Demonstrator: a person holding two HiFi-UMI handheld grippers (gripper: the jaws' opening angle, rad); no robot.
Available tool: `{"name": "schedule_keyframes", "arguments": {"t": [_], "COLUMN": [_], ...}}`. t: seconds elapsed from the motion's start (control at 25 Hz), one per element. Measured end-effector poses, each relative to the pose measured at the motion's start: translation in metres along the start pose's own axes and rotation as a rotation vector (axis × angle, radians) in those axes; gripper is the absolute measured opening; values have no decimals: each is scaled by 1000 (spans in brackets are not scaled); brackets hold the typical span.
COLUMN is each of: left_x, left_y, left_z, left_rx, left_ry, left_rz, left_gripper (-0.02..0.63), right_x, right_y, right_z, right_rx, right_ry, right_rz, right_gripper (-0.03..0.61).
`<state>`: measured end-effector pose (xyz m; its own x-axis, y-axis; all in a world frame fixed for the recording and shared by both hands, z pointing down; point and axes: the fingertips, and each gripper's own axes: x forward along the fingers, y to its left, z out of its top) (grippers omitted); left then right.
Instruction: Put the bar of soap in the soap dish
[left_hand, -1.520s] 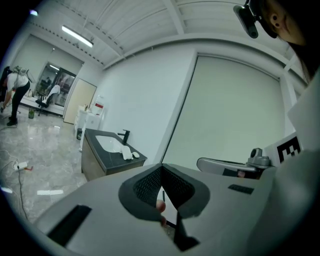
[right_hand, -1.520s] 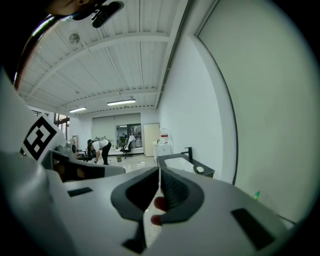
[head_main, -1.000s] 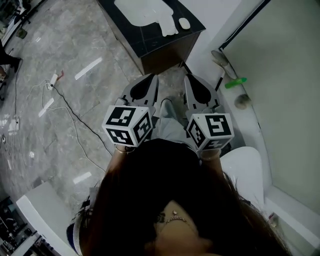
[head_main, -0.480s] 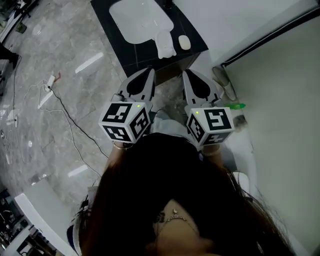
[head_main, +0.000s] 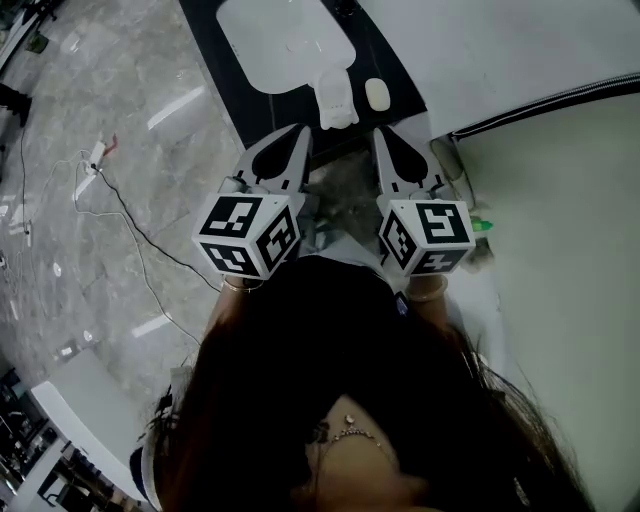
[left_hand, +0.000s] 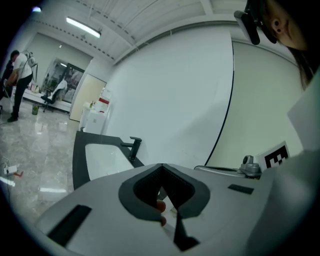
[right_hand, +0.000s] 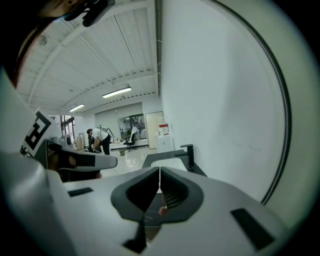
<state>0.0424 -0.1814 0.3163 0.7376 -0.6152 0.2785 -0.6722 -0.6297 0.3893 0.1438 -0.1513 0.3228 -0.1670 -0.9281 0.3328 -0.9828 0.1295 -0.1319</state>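
Note:
In the head view a black vanity counter (head_main: 380, 60) with a white sink (head_main: 275, 40) lies ahead. On its near edge a small oval bar of soap (head_main: 377, 95) rests to the right of a white soap dish (head_main: 335, 100). My left gripper (head_main: 303, 131) and right gripper (head_main: 380, 132) point side by side at the counter's near edge, a little short of both. Each is shut with nothing between its jaws. In the left gripper view, the left gripper (left_hand: 161, 165) faces the sink (left_hand: 100, 157) and black tap (left_hand: 132, 146). In the right gripper view, the right gripper (right_hand: 159, 169) faces the tap (right_hand: 189, 152).
A white wall and a black-edged panel (head_main: 540, 105) stand to the right. A green item (head_main: 482, 224) lies by the right gripper's cube. A cable (head_main: 130, 215) runs over the marble floor at left. People stand far off in the room (right_hand: 97, 137).
Both grippers have moved forward towards the vanity, still side by side and shut. The sink, dish and soap now lie closer to their tips.

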Motion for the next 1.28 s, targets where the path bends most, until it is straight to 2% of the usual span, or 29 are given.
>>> {"name": "schedule_keyframes", "arguments": {"t": [0.44, 0.68, 0.84, 1.16, 1.2, 1.28], "left_x": [54, 76, 87, 109, 112, 117], "left_y": [37, 40, 50, 73, 74, 77], "left_z": [25, 27, 31, 40, 38, 34], "left_rx": [15, 26, 0, -43, -48, -57], "left_ry": [50, 77, 78, 63, 65, 72], "left_rz": [-104, -163, -148, -76, -68, -51], "left_gripper": [-5, -5, -5, -5, -5, -5], "right_x": [46, 56, 72, 119, 124, 134], "right_y": [-29, -47, -67, -101, -104, -111], "right_z": [10, 17, 15, -10, -13, -19], "right_rx": [28, 66, 65, 22, 19, 19], "right_ry": [5, -21, -4, 98, 105, 117], "right_rz": [-149, -184, -204, -162, -153, -131], "right_gripper": [17, 18, 18, 24, 36, 98]}}
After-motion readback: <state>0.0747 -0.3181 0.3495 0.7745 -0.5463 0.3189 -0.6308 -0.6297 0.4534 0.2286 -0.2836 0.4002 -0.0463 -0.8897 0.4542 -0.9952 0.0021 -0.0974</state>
